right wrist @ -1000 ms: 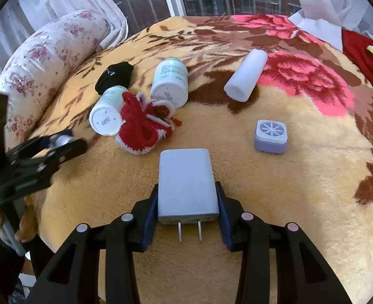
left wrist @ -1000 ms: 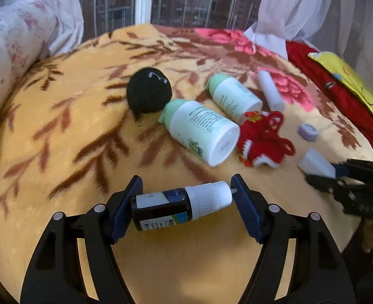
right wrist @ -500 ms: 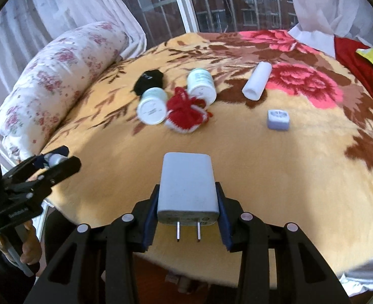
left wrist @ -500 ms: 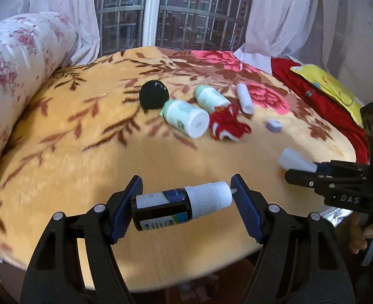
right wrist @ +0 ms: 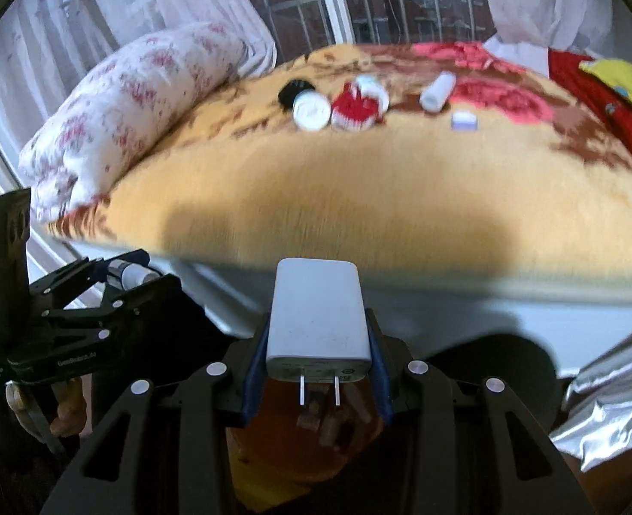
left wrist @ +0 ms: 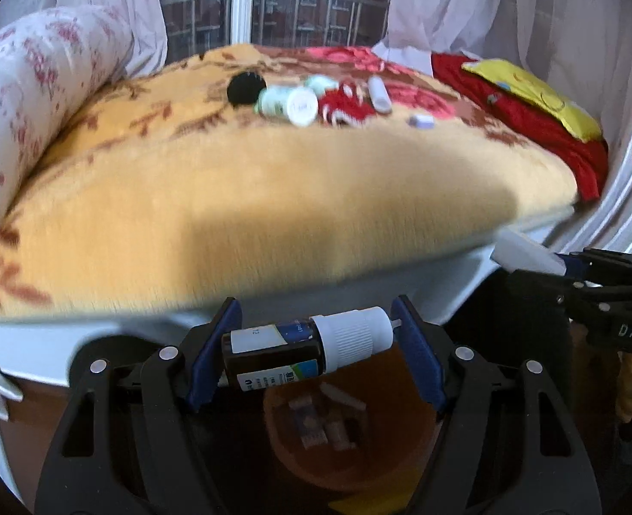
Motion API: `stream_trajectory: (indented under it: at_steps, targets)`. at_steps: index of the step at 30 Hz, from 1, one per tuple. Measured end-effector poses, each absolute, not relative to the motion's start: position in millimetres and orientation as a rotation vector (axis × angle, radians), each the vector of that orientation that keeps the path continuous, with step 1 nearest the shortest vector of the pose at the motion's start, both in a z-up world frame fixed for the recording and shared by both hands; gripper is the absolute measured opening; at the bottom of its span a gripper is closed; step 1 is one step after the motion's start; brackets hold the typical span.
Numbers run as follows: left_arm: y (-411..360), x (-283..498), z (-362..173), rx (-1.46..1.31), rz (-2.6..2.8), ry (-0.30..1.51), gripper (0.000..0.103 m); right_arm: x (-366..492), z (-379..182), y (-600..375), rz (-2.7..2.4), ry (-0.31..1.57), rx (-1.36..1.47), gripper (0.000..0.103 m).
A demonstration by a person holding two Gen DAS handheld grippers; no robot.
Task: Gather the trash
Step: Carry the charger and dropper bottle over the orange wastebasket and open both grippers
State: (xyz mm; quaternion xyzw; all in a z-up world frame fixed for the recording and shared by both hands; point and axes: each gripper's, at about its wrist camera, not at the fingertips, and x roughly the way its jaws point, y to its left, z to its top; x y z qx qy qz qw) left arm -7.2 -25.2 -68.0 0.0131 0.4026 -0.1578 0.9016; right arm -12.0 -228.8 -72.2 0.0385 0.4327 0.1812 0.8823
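Observation:
My left gripper point(left wrist: 316, 343) is shut on a small dark dropper bottle point(left wrist: 303, 345) with a white cap, held crosswise above an orange bin point(left wrist: 346, 442) on the floor. My right gripper point(right wrist: 316, 365) is shut on a white plug charger point(right wrist: 318, 322), prongs toward me, above the same orange bin point(right wrist: 307, 442), which holds several small items. Both grippers are off the near edge of the bed point(left wrist: 273, 197). Each gripper shows in the other's view: the right one point(left wrist: 573, 266) at the right edge, the left one point(right wrist: 114, 274) at the left.
On the far part of the bed lie two white bottles point(left wrist: 290, 103), a black sock ball point(left wrist: 245, 88), a red knitted item point(left wrist: 346, 105), a white tube point(left wrist: 379, 93) and a small lilac box point(left wrist: 421, 120). A floral pillow point(right wrist: 131, 103) lies left, red and yellow cloth point(left wrist: 530, 107) right.
Both grippers have pulled back off the bed and lowered with their objects held; the bed has receded and the orange bin has come into view beneath them.

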Motion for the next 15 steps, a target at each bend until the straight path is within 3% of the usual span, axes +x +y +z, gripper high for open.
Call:
stream_trajectory:
  at_steps: [7, 15]
  targets:
    - [-34, -19, -105, 0.066, -0.328, 0.914, 0.070, -18, -121, -217, 0.392, 1.020, 0.101, 0.040]
    - [-30, -15, -120, 0.034, -0.323, 0.958, 0.070, -11, -132, -213, 0.391, 1.052, 0.107, 0.040]
